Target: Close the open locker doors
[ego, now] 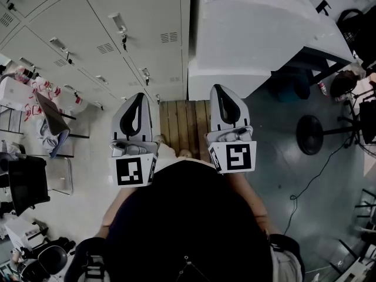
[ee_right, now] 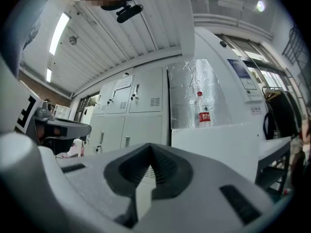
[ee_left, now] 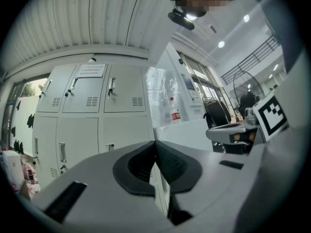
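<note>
A bank of pale grey lockers (ego: 117, 46) fills the upper left of the head view. Every door that shows lies flush, with handles and vent slots facing me. My left gripper (ego: 139, 97) and right gripper (ego: 218, 89) are held side by side in front of my body, pointing at the lockers' right end and well short of them. In the left gripper view the left gripper (ee_left: 155, 144) has its pads together with nothing between them, the lockers (ee_left: 92, 110) beyond. The right gripper (ee_right: 150, 147) is shut and empty too, with the lockers (ee_right: 141, 110) ahead on its left.
A large white cabinet (ego: 252, 34) stands right of the lockers, with a plastic bottle (ee_right: 204, 111) on it. Wooden planks (ego: 182, 125) lie on the floor between the grippers. A round stool (ego: 309, 134) and a cable are at the right, dark chairs (ego: 26, 181) at the left.
</note>
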Tool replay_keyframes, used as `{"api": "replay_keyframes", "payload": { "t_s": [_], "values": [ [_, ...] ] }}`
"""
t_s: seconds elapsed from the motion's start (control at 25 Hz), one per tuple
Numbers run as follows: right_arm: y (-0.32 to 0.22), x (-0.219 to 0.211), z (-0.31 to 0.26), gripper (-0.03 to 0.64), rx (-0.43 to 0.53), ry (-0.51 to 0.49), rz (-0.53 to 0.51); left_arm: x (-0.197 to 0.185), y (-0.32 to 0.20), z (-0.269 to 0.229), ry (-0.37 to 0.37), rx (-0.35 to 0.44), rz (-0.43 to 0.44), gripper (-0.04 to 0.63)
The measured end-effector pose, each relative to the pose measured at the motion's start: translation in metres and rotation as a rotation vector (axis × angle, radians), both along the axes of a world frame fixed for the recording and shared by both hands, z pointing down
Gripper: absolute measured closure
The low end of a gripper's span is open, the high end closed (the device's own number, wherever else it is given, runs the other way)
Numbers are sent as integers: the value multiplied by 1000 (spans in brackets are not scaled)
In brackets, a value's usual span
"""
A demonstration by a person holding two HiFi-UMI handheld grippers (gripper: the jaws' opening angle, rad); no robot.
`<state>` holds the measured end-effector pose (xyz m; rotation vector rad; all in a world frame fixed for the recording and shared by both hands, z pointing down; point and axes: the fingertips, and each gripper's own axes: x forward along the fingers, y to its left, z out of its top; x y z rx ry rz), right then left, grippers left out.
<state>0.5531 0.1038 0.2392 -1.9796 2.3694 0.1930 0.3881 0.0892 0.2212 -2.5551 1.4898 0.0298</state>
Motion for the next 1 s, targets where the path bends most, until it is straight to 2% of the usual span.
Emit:
{"api": "replay_keyframes", "payload": {
  "t_s": [0.36,1.0],
  "values": [
    [2,0,1,617,0,11,-13,7,1,0,0,-3,27,592],
    [0,-4,4,617,8,21,-32,7,2,7,-13,-19,26,592]
  ]
}}
